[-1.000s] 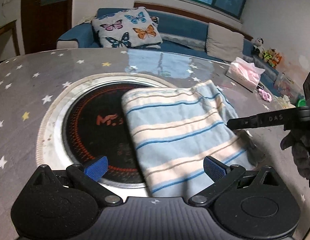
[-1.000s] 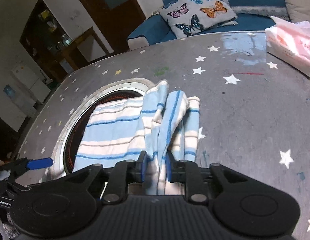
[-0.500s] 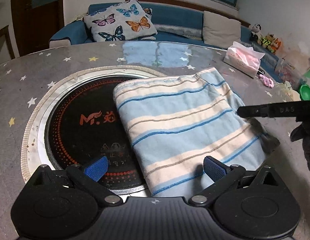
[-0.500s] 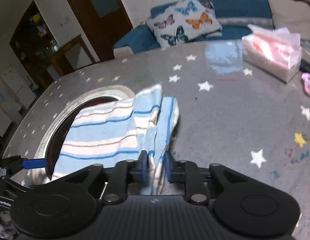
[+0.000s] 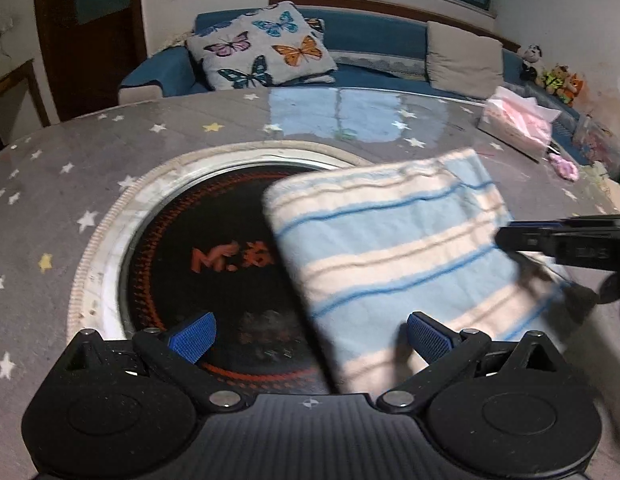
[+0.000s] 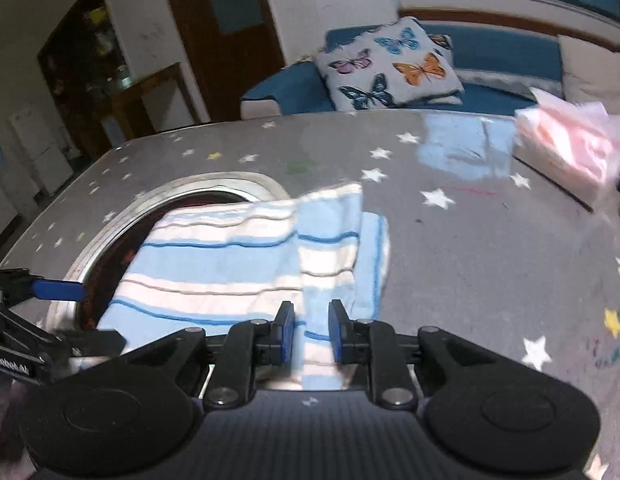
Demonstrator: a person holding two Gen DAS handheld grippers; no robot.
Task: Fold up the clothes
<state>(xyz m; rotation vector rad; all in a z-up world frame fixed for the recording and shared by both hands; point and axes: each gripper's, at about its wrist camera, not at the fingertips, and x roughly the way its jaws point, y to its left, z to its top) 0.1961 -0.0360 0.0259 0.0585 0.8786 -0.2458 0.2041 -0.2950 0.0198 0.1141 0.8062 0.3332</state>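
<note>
- Fingers of the left gripper (image 5: 308,334) stand wide apart with blue pads, hovering over the table; nothing is pinched between them, though the near edge of the striped garment (image 5: 394,256) lies under the gap, closer to the right-hand pad.
- Right gripper (image 6: 311,334) has its two blue-padded fingers close together with a fold of the striped garment (image 6: 246,264) running up between them; a thin sliver of space shows on each side of the cloth, so the pads do not appear to press it.
- Folded into a thick rectangle, the garment is pale blue with cream bands and thin darker blue lines. It rests flat on the table, its left part overlapping the round black cooktop (image 5: 214,264) and its right part on the grey cloth.
- Set into the middle of the table, the cooktop has red lettering and a pale ring around it.
- Round table (image 5: 62,184) is covered in a grey cloth printed with white and yellow stars.
- Pink tissue pack (image 6: 570,156) sits near the far right edge of the table, well apart from the garment.
- Behind the table is a blue sofa (image 5: 374,40) with a butterfly-print cushion (image 5: 262,48) and a plain beige cushion (image 5: 464,60).
- Motion blur softens both views.
</note>
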